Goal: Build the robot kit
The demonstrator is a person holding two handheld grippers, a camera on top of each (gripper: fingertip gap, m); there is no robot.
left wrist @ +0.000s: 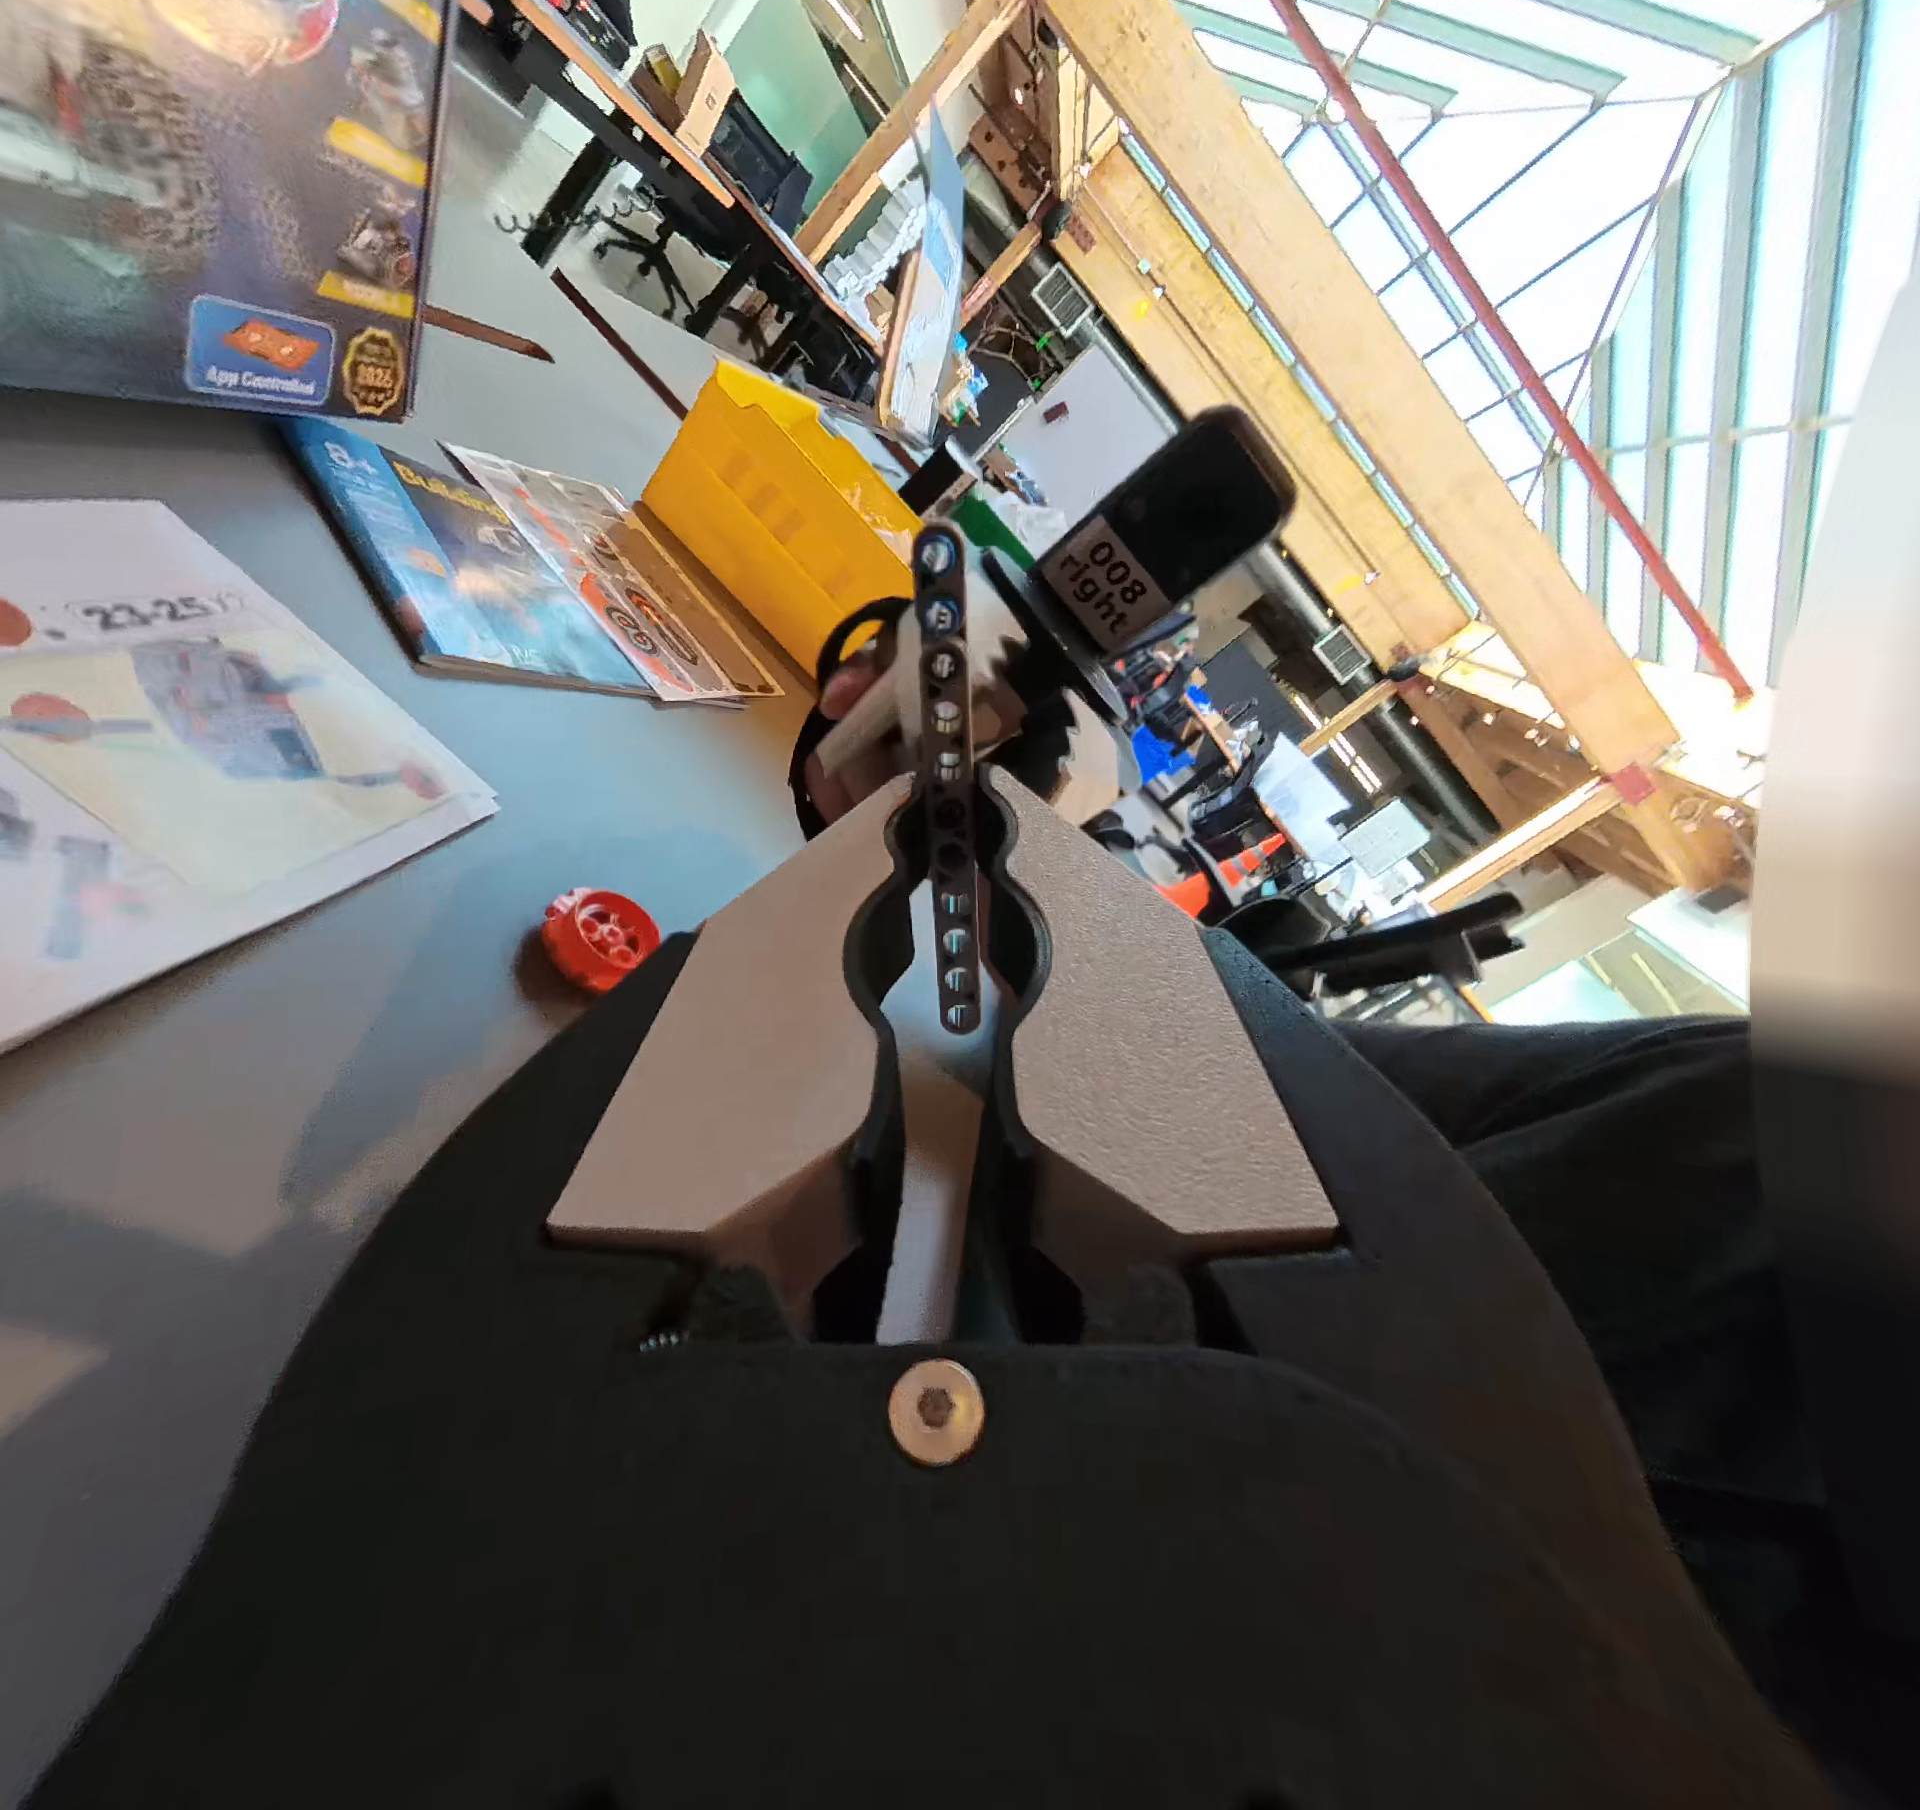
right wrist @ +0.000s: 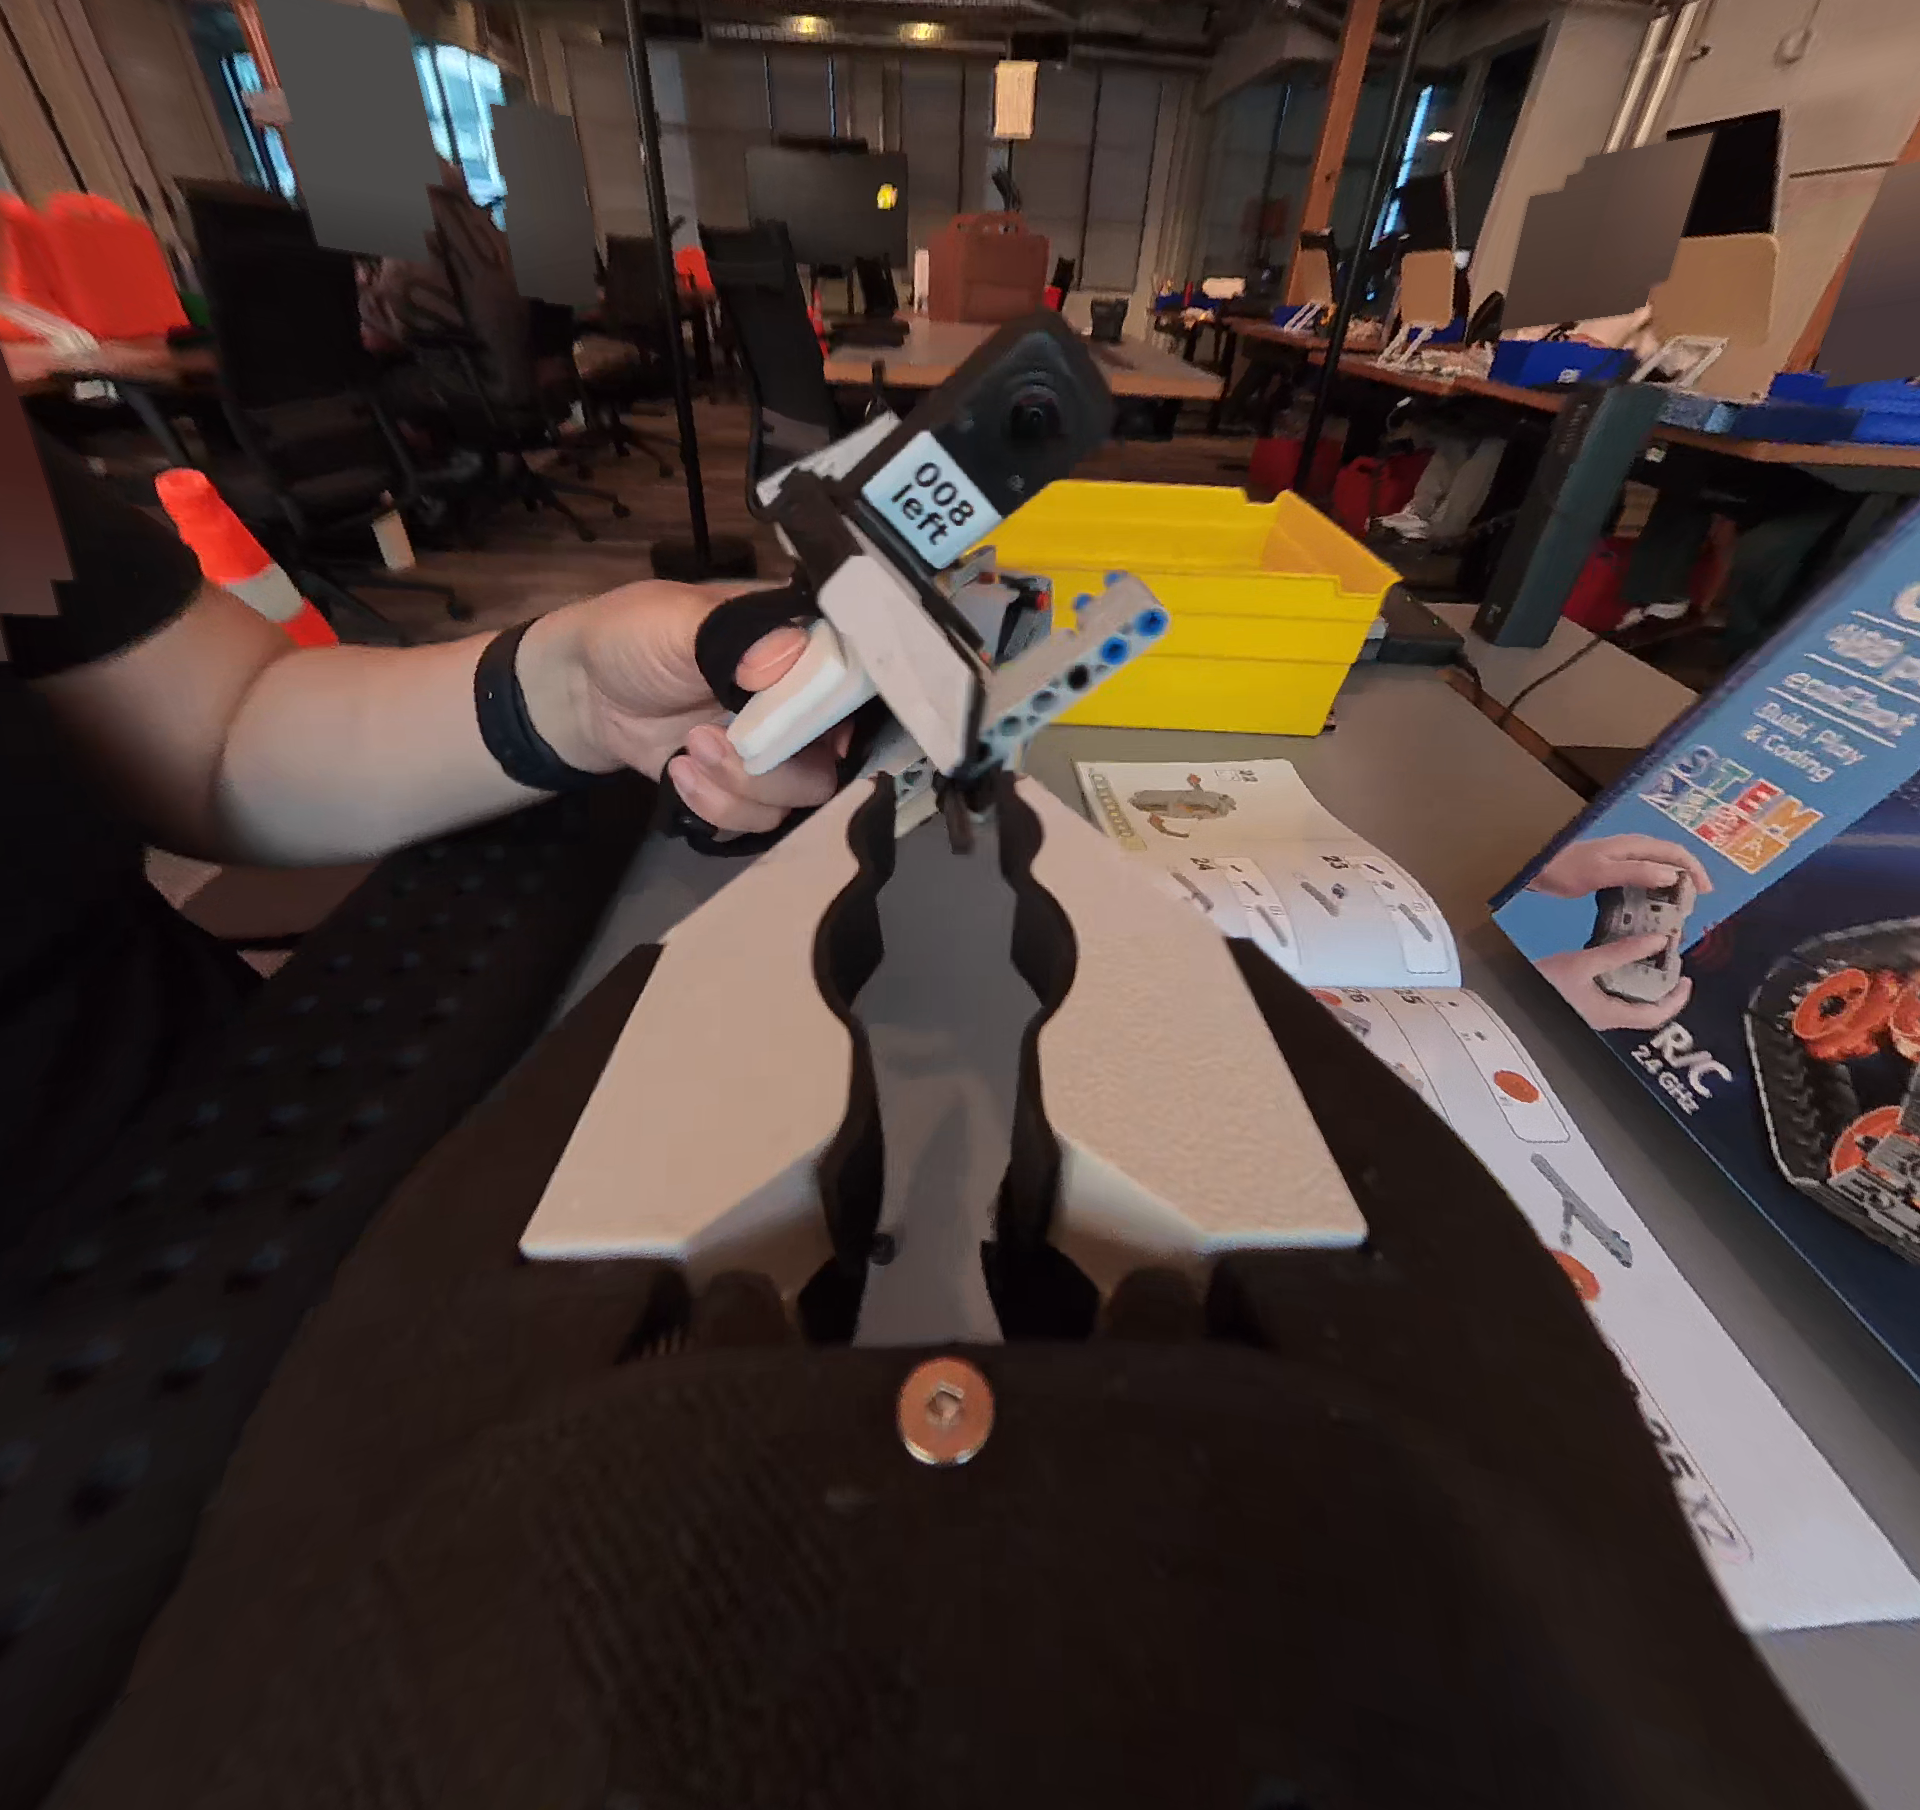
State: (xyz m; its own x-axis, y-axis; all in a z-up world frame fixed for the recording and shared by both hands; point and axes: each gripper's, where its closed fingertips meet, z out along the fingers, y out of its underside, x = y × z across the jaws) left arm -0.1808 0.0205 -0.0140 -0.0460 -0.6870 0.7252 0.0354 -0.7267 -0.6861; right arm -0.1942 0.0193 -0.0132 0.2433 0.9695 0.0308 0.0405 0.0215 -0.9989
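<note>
From the left wrist view, I find my left tool [left wrist: 948, 815] closed narrow on a grey perforated beam [left wrist: 943, 721], the tips pinching it about mid-length. The beam's long axis runs straight ahead along the fingers, one end projecting past the tips with blue pins [left wrist: 938, 584] in its far holes, the other end lying back in the gap between the fingers. Directly beyond the projecting end I see the right tool [left wrist: 914, 711], facing back toward mine and apparently touching or just beside the beam. On the table [left wrist: 623, 794] lie a red wheel hub [left wrist: 601, 937] near my left finger, an open instruction sheet [left wrist: 208, 721], a booklet [left wrist: 488, 576], a yellow bin [left wrist: 769, 503] and a printed box [left wrist: 218, 150]. From the right wrist view, my right tool [right wrist: 948, 804] stands at a narrow gap, its tips closed on a small dark pin [right wrist: 956, 820] that hangs just under the assembly. The left tool [right wrist: 935, 690], held by a hand [right wrist: 665, 680], sits immediately ahead and above, gripping the same grey beam [right wrist: 1070, 669], which slants up to the right here with blue pins at its upper end. The pin lies at the beam's lower end; I cannot tell whether it is seated in a hole. The yellow bin [right wrist: 1195, 607] stands well behind.
</note>
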